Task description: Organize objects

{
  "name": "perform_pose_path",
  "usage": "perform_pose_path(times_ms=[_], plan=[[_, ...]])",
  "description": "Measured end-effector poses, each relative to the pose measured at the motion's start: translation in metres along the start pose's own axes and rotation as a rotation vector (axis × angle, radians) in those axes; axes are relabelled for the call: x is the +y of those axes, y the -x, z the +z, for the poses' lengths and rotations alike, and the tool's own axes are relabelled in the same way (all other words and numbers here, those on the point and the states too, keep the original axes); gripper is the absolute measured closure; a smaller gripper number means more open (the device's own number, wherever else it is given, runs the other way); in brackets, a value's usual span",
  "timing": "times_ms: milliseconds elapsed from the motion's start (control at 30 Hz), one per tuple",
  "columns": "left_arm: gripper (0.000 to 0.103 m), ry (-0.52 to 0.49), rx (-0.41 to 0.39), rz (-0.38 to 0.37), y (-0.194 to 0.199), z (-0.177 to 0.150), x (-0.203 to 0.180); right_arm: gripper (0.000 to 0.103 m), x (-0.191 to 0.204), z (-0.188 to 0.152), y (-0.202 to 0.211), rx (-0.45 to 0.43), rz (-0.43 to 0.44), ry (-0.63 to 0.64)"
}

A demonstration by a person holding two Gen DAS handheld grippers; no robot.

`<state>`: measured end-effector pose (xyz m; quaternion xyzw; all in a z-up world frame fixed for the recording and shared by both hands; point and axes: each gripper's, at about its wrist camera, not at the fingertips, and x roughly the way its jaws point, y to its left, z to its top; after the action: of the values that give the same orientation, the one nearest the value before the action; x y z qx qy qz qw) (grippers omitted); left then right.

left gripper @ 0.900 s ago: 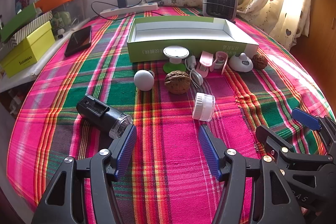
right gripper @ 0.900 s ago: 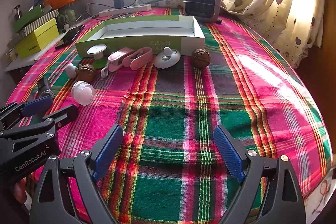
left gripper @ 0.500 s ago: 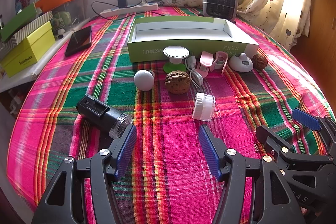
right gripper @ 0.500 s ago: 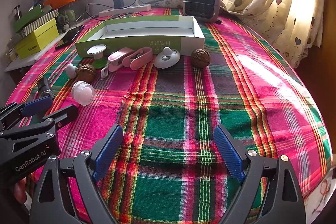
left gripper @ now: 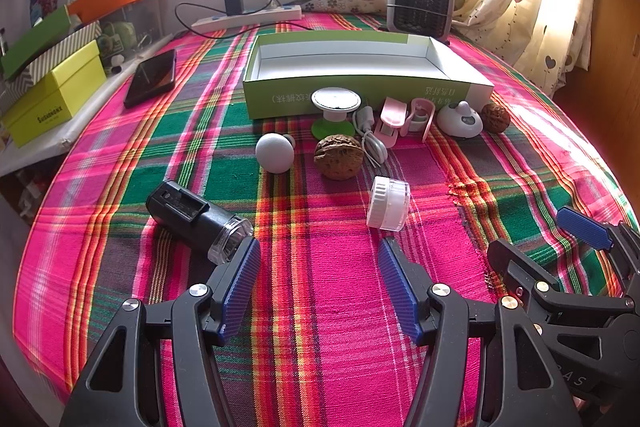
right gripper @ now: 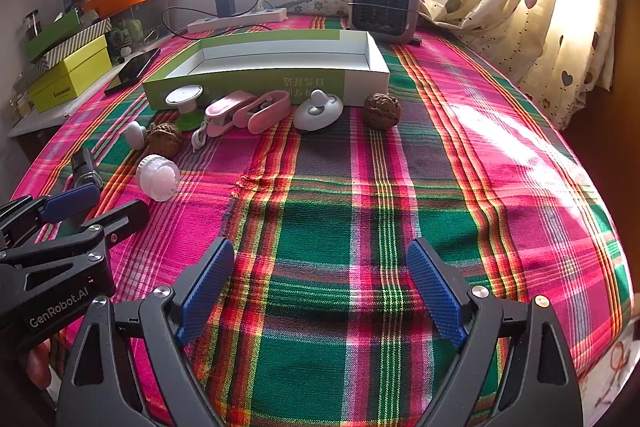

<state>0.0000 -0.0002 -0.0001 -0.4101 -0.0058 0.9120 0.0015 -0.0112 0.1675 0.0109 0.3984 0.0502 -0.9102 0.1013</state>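
Trinkets lie mid-frame before the empty box [left gripper: 360,67]; both grippers [left gripper: 318,287] [right gripper: 320,291] gape, unladen; approach the nearest white cap [left gripper: 388,203] squarely.

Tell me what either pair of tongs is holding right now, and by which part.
Nothing is held. The left tongs and the right tongs both stand open over bare tablecloth.

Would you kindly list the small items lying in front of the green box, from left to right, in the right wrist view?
White knob-shaped ball → brown walnut → green-based white round stand → pink clip case → white oval gadget → second brown walnut.
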Motion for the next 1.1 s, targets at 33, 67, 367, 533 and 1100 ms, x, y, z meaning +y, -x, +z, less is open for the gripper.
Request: perform_pose_path(times_ms=[33, 67, 367, 533, 1100], plan=[[0.043, 0.0, 0.0, 0.0, 0.0, 0.0, 0.0, 0.015, 0.0, 0.0, 0.0, 0.0, 0.0, 0.0], [0.043, 0.0, 0.0, 0.0, 0.0, 0.0, 0.0, 0.015, 0.0, 0.0, 0.0, 0.0, 0.0, 0.0], [0.043, 0.0, 0.0, 0.0, 0.0, 0.0, 0.0, 0.015, 0.001, 0.0, 0.0, -0.001, 0.0, 0.0], [0.043, 0.0, -0.001, 0.0, 0.0, 0.0, 0.0, 0.015, 0.001, 0.0, 0.001, -0.001, 0.0, 0.0], [0.043, -0.077, 0.024, -0.054, 0.007, -0.003, 0.016, 0.015, -0.002, 0.002, 0.001, -0.003, 0.036, 0.013]])
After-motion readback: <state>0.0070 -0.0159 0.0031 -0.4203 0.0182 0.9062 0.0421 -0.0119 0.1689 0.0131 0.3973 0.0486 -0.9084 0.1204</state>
